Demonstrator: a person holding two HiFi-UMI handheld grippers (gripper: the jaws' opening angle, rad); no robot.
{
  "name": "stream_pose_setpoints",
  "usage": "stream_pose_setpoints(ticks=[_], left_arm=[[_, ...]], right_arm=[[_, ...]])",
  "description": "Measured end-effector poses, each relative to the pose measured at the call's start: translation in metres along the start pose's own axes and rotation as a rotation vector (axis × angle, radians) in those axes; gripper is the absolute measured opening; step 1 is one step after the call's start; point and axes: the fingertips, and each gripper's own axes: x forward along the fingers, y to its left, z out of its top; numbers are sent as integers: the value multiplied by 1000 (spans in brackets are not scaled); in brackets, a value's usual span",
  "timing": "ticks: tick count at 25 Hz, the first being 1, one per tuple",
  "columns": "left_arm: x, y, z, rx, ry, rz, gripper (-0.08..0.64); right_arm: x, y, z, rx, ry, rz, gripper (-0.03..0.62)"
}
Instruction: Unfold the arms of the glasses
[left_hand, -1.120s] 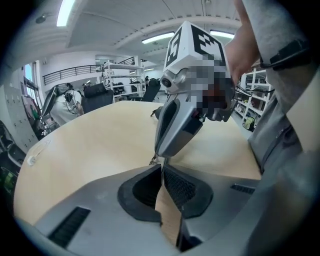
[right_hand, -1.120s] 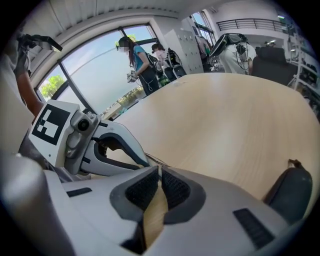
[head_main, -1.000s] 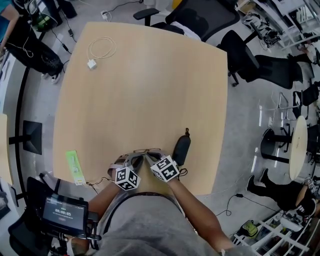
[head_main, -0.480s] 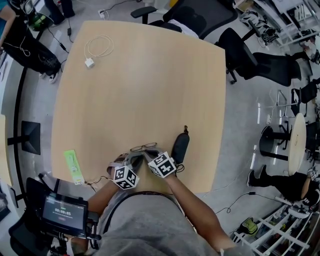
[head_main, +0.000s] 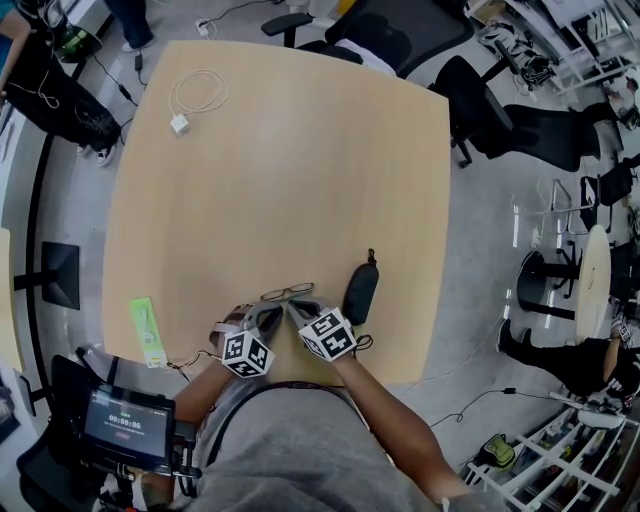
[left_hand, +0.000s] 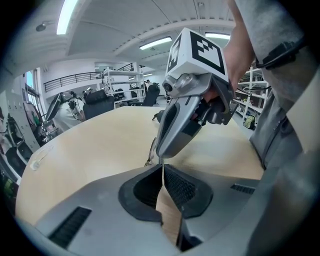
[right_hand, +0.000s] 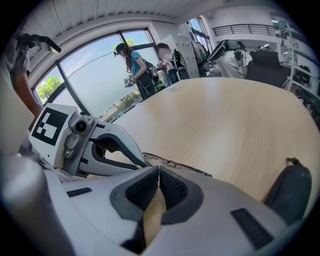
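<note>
Thin metal-framed glasses (head_main: 287, 292) sit lower centre of the head view, on pale wooden table (head_main: 280, 180). Left gripper (left_hand: 162, 167) and right gripper (right_hand: 158, 169) both clamped, apparently on them. Pin the frame, swing the arm slowly about its hinge, no twisting.

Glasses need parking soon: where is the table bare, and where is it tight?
Bare: the broad middle and far right of the table, between the white charger cable at the far left corner and the glasses. Tight: the near edge, where the left gripper, right gripper, glasses and black case crowd together; the green strip sits at the near left edge.
</note>
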Motion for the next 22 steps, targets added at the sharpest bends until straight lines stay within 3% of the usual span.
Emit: stream_pose_setpoints(ticks=[7, 22], left_arm=[[8, -1, -22, 4, 50, -22, 14], [10, -15, -28, -7, 47, -78, 14]], right_arm=[[6, -10, -10, 25, 10, -25, 6], [17, 1, -43, 72, 92, 13, 6]])
